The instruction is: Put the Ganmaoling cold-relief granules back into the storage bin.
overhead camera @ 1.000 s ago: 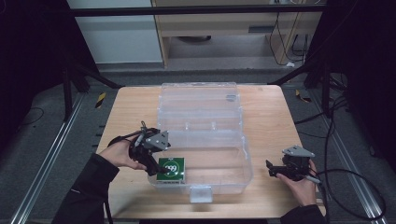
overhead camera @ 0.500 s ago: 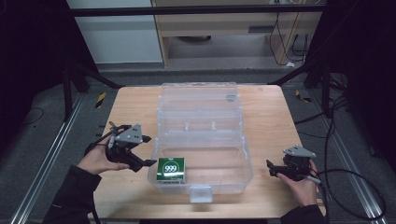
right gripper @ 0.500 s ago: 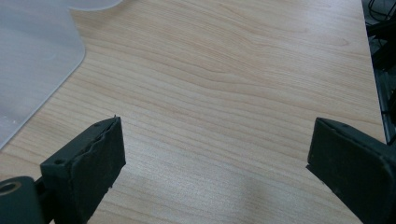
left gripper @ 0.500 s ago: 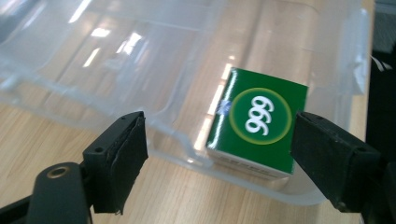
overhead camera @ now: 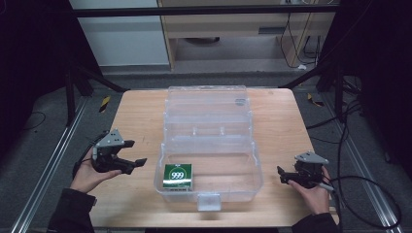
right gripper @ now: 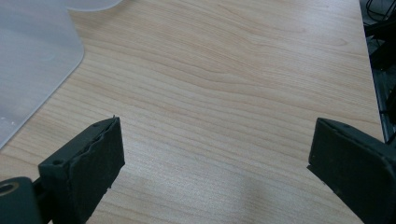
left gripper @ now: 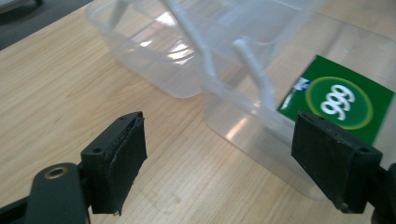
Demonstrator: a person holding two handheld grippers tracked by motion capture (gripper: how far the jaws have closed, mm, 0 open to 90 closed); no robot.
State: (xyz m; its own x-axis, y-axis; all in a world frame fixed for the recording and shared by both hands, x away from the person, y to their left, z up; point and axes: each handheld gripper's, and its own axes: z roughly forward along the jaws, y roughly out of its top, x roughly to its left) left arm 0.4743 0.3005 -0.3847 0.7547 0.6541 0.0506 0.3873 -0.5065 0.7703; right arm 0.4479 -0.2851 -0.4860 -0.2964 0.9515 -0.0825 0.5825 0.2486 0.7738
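**Green packet sits in the box, both grippers wide open**

The green packet [overhead camera: 178,175] marked "999" lies flat in the near left corner of the clear plastic box [overhead camera: 243,167], printed face up, touching the floor of the box and close against its left wall. Through the left gripper view the same packet [left gripper: 338,100] shows behind the see-through wall, right beside the box's corner.

The box stands in the middle of the wooden table [overhead camera: 141,111] with its lid [overhead camera: 206,104] thrown back flat toward the far side, a latch tab [overhead camera: 209,200] jutting from the near edge.

The left gripper [overhead camera: 130,155] hangs just off the box's left side, above bare wood, its jaws spread wide and holding nothing; from its own camera the left gripper [left gripper: 219,158] frames the box corner between its two black pads, touching neither wall nor packet.

Over on the other side, the right gripper [overhead camera: 284,175] sits near the right wall of the box, low over the table, jaws pointing at the box. In its own view the right gripper [right gripper: 212,161] gapes wide over plain wood grain, with the frosted plastic of the box at the upper left.
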